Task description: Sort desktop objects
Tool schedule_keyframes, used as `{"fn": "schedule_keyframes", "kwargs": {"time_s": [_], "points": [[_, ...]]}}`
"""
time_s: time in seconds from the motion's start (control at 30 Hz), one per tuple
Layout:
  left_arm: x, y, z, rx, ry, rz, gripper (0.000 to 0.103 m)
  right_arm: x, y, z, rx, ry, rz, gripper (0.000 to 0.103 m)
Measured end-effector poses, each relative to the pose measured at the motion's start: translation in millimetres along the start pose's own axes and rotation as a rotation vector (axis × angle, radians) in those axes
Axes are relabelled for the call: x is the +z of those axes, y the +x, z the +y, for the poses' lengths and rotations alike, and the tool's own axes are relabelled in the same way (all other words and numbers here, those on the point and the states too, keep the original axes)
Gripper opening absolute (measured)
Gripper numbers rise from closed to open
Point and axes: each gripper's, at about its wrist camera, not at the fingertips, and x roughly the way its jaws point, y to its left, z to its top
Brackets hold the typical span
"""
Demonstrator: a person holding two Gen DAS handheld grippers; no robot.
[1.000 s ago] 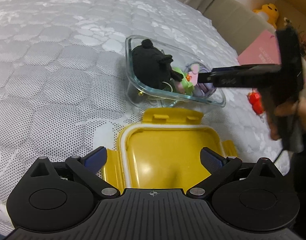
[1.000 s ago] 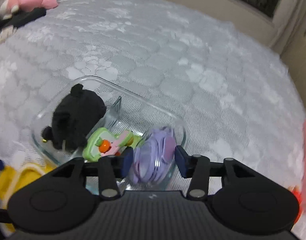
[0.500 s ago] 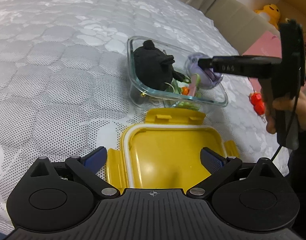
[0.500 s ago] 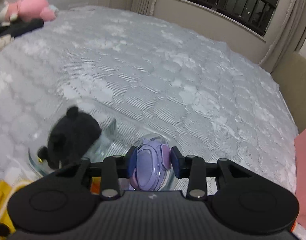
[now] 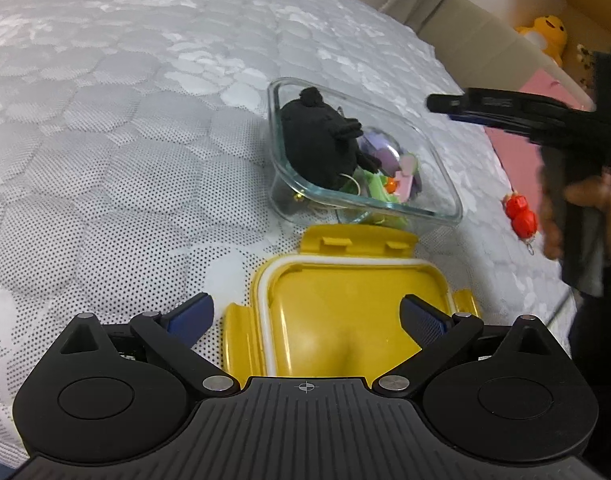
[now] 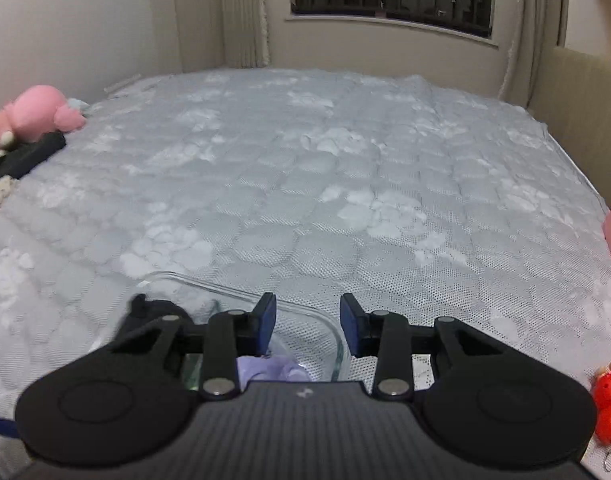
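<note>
Left wrist view shows the left claw (image 5: 307, 314) low over the bed (image 5: 105, 140). Its two blue fingers stand wide apart and hold nothing. Right under and between them lies a yellow lid (image 5: 357, 300) with a white ring around its edge. It lies flat on the bed.

Just past the lid, ahead of the left claw, sits a clear glass box (image 5: 441, 184). Inside it a black plush toy (image 5: 317, 148) fills the far end. Beside it lie a purple round thing (image 5: 379, 150) and a small green and pink toy (image 5: 389, 184).

Up and to the right of the left claw, the right claw (image 5: 437, 104) hangs in the air above the glass box. A hand (image 5: 589, 208) holds its handle. It looks blurry. A small red toy (image 5: 519, 216) lies on the bed to the right of the box, below that claw.

Right wrist view shows the right claw (image 6: 308, 326) with a gap between its blue fingers and nothing in that gap. Its fingers have just been closing a little. The rim of the glass box (image 6: 225, 290) shows below it, and a bit of the purple thing (image 6: 273, 370) peeks out near its body. The red toy (image 6: 609, 404) lies far to its right. A pink plush toy (image 6: 41, 110) lies far off to its left.
</note>
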Motion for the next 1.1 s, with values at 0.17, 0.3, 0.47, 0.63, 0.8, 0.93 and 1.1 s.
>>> {"fn": "schedule_keyframes", "kwargs": {"time_s": [0.17,0.3,0.47,0.63,0.8,0.93,1.1], "points": [[1,4,-8,-0.015,0.021,0.009,0.102,-9,7,8,0.057,0.063,0.137,0.039],[-2,0,-13,-0.013,0.058,0.003,0.102,-16,25,-14,0.158,0.398,0.209,0.045],[-2,-4,-3,-0.029,0.035,-0.002,0.102,-15,19,-24,0.199,0.544,0.232,0.047],[1,-7,-9,-0.045,0.09,0.002,0.102,-18,16,-32,0.14,0.754,0.358,0.072],[-6,-6,-31,0.014,0.249,-0.024,0.102,-37,30,-39,0.106,1.099,0.402,0.075],[-13,-8,-33,0.039,0.293,-0.047,0.102,-49,43,-33,0.028,1.252,0.398,0.074],[-14,-10,-23,0.041,0.276,-0.056,0.102,-50,46,-32,-0.109,1.264,0.321,0.077]]}}
